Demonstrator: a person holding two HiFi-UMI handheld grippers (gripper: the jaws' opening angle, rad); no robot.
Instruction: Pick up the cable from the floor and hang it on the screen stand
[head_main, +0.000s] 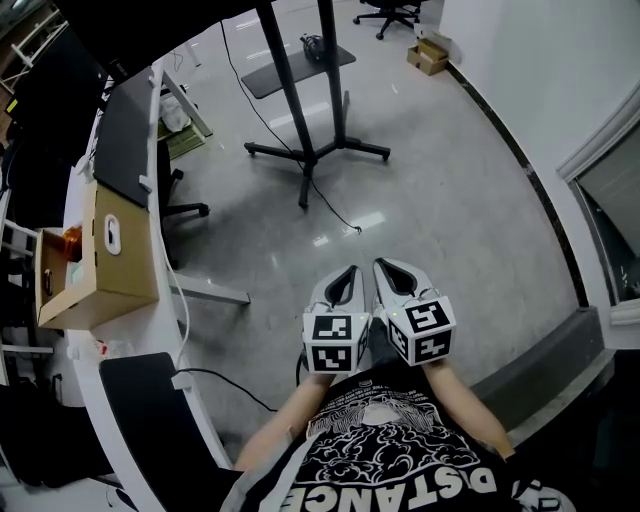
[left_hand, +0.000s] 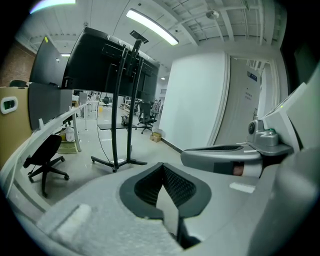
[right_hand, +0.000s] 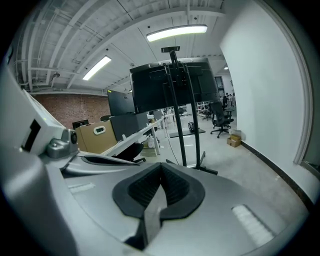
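Note:
A thin black cable (head_main: 335, 210) runs down from the screen, past the stand's base, and ends on the grey floor just ahead of me. The screen stand (head_main: 318, 150) is black, with two posts and spread legs; it also shows ahead in the left gripper view (left_hand: 117, 125) and the right gripper view (right_hand: 187, 115). My left gripper (head_main: 350, 271) and right gripper (head_main: 385, 265) are side by side in front of my torso, well short of the cable's end. Both are shut with nothing between the jaws, as the left (left_hand: 162, 172) and right (right_hand: 161, 172) gripper views show.
A white desk (head_main: 165, 260) with a cardboard box (head_main: 105, 250) runs along the left, with an office chair (head_main: 175, 205) tucked beside it and a black chair (head_main: 150, 420) near me. A white wall with a dark baseboard (head_main: 520, 160) bounds the right. A small box (head_main: 428, 55) sits far off.

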